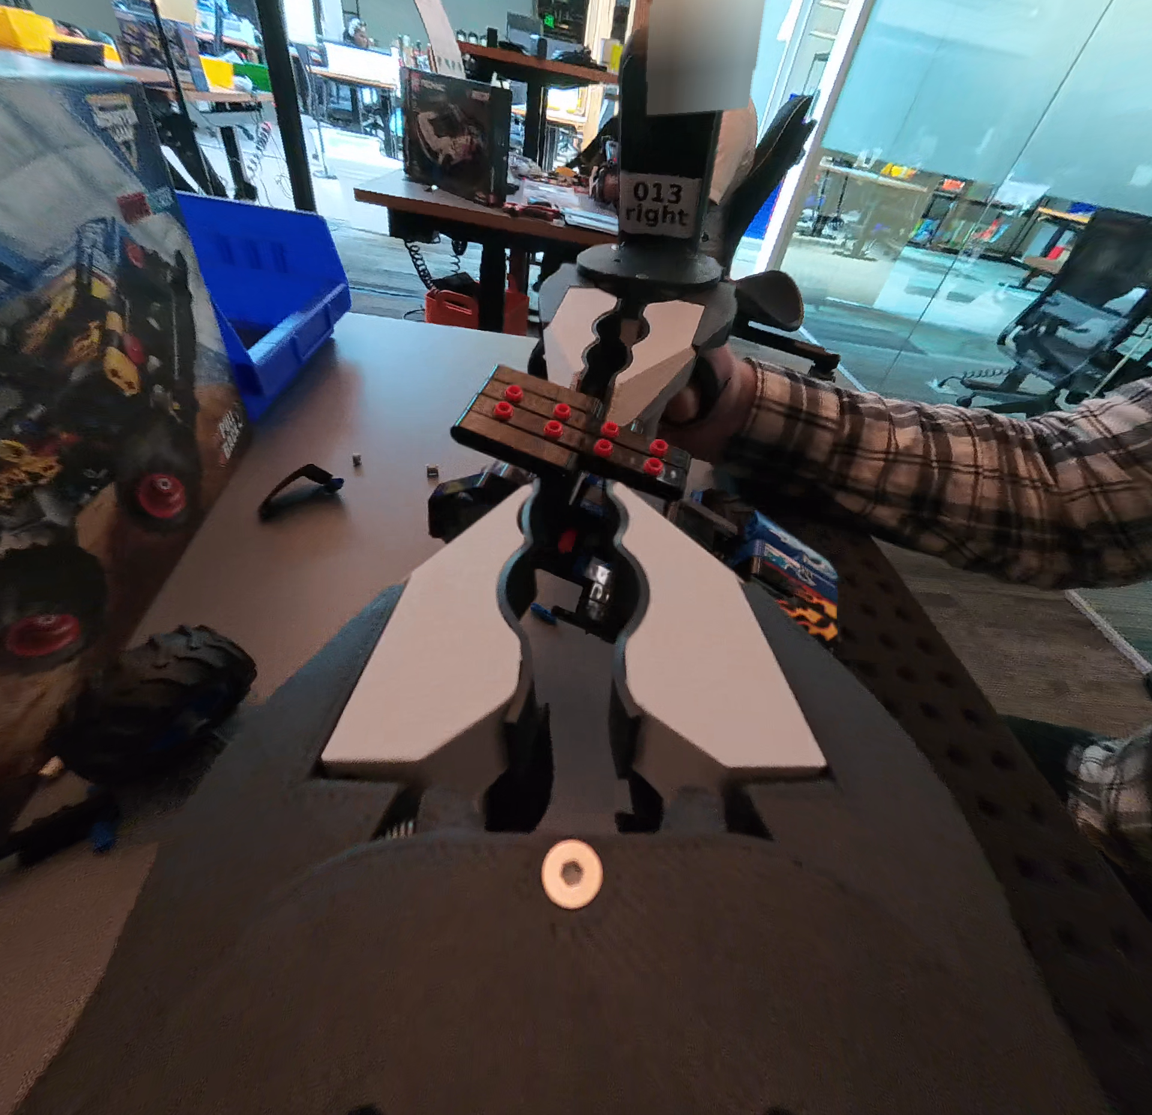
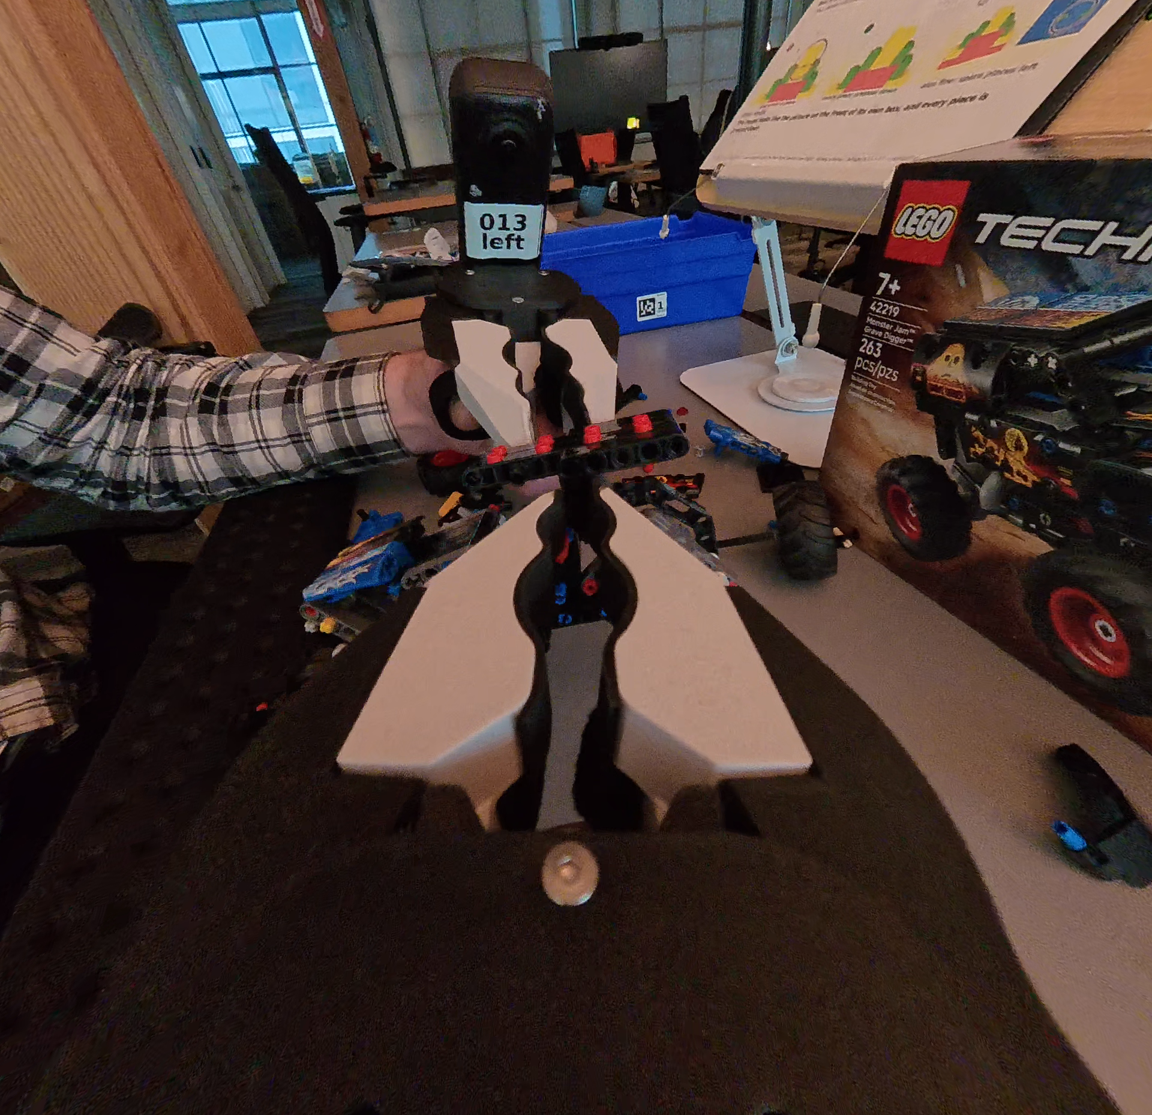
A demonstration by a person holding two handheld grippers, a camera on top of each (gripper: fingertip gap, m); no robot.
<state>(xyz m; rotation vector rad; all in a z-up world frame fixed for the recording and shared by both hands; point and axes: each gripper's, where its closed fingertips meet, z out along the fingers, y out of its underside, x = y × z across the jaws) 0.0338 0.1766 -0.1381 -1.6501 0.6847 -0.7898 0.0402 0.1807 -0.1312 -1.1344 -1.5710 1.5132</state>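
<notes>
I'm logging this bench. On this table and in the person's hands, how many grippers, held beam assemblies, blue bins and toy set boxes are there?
Grippers: 2, left gripper and right gripper
Black beam assembly with red pins, held by both: 1
Blue bin: 1
Toy set box: 1
Total: 5

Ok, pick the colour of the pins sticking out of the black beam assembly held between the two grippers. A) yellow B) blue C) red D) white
C: the black beam assembly gripped by the left gripper and right gripper carries rows of red pins.
</notes>
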